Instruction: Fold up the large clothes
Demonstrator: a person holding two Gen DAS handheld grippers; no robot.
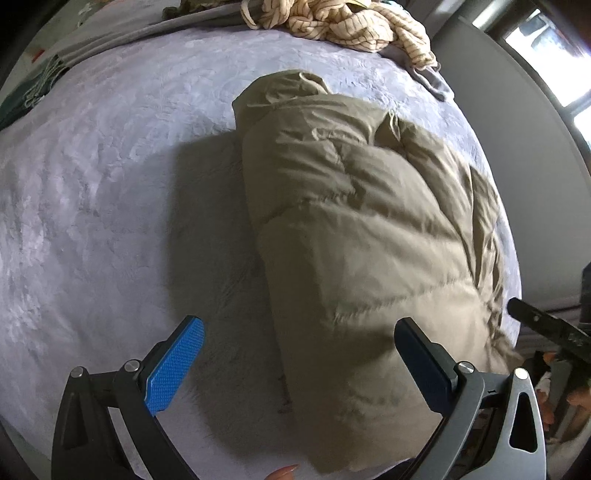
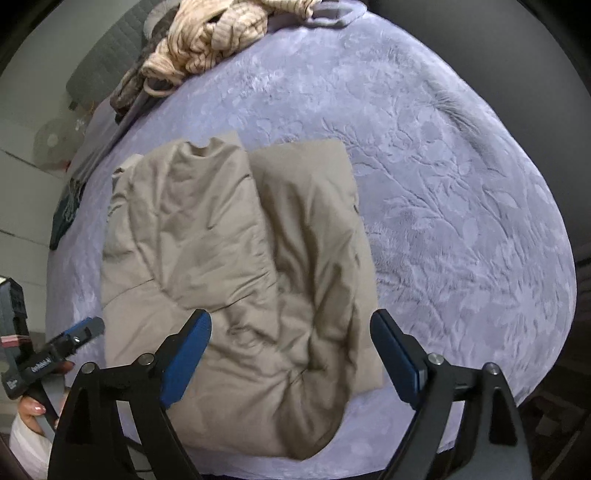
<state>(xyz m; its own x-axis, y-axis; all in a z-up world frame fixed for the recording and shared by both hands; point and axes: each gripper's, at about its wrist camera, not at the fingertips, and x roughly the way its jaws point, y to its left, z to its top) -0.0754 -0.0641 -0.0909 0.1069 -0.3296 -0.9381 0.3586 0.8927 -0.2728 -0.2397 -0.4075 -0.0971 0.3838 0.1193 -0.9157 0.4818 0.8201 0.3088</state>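
Note:
A tan padded jacket (image 1: 369, 229) lies folded lengthwise on a lavender plush bedspread (image 1: 103, 177). In the right wrist view the jacket (image 2: 236, 280) shows as two side-by-side panels with a crease down the middle. My left gripper (image 1: 299, 354) is open and empty, above the jacket's near left edge. My right gripper (image 2: 291, 350) is open and empty, above the jacket's near end. The left gripper also shows at the left edge of the right wrist view (image 2: 79, 334).
A crumpled cream striped garment (image 1: 343, 22) lies at the far edge of the bed, also in the right wrist view (image 2: 207, 40). Grey and dark green fabrics (image 1: 40, 81) lie at the far left. A window (image 1: 554, 48) is at the right.

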